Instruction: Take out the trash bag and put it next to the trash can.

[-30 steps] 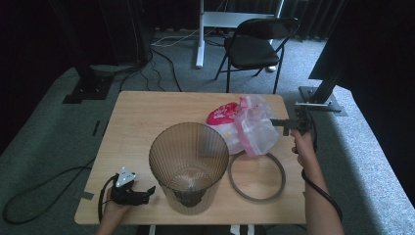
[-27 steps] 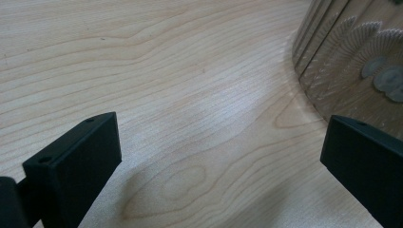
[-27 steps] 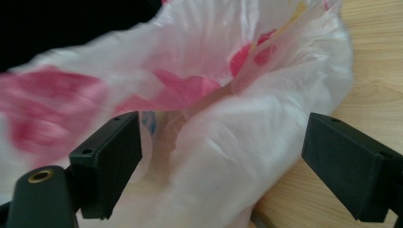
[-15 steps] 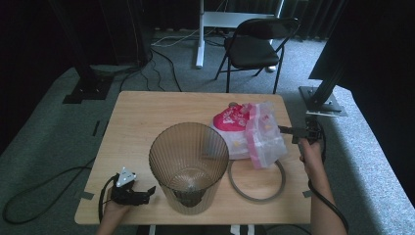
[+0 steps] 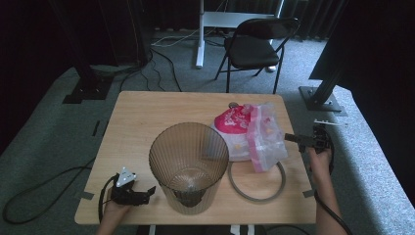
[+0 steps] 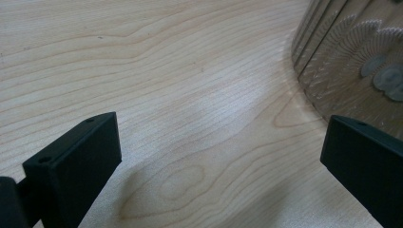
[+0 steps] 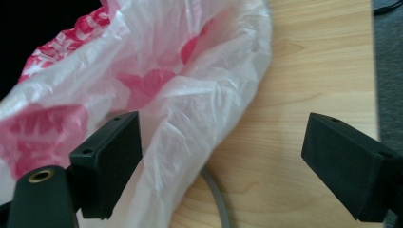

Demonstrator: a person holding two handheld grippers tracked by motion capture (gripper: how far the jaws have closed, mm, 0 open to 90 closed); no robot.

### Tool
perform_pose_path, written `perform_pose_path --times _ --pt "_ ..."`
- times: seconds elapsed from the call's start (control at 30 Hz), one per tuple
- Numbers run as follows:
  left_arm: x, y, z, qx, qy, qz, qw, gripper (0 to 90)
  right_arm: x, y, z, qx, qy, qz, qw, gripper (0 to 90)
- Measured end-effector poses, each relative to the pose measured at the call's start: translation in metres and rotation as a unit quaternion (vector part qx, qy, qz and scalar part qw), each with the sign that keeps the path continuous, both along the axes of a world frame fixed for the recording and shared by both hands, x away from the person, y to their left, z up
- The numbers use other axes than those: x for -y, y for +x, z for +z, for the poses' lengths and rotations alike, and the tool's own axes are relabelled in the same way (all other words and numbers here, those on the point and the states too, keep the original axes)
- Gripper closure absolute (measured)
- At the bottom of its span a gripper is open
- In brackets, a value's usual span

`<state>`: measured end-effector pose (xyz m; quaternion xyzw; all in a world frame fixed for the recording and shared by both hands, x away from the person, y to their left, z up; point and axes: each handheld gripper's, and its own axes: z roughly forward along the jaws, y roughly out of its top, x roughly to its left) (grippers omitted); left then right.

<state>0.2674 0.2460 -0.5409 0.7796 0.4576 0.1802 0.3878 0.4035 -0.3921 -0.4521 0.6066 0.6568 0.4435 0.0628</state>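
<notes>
Plastic bag beside the bin

Right gripper (image 5: 292, 138) sits fingers spread beside the plastic bag (image 5: 264, 139); left gripper (image 5: 147, 192), spread too, rests near the bin (image 5: 188, 164).

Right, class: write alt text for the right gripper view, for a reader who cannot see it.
The right gripper, jaws open, faces a crumpled pink-and-white plastic bag lying on a wooden table. A grey ring shows under the bag's edge.

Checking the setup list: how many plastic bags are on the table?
1: a pink-and-clear plastic bag lies bunched right of the bin, over the grey ring, near the right gripper. Folds could hide another.
</notes>
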Motion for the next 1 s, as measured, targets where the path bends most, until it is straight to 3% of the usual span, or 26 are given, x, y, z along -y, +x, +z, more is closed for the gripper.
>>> perform_pose_path --times 0.1,0.17,0.23,0.37,1.0 --pt "0.0 0.0 0.0 0.0 -0.001 0.0 1.0 0.0 0.002 -0.007 -0.002 -0.002 -0.012 -0.004 0.9999 13.9" --pt "0.0 0.0 0.0 0.0 -0.001 -0.001 1.0 0.0 0.005 -0.01 -0.006 -0.012 0.003 0.005 0.9999 13.6" --pt "0.0 0.0 0.0 0.0 -0.001 -0.001 1.0 0.0 0.004 -0.015 -0.007 -0.005 -0.015 0.002 0.9999 13.5" --pt "0.0 0.0 0.0 0.0 0.0 -0.001 1.0 0.0 0.003 -0.023 -0.01 -0.008 -0.019 0.004 0.9998 13.6" --pt "0.0 0.0 0.0 -0.001 -0.004 0.001 1.0 0.0 0.006 -0.064 -0.03 -0.016 0.005 0.027 0.9995 13.6"
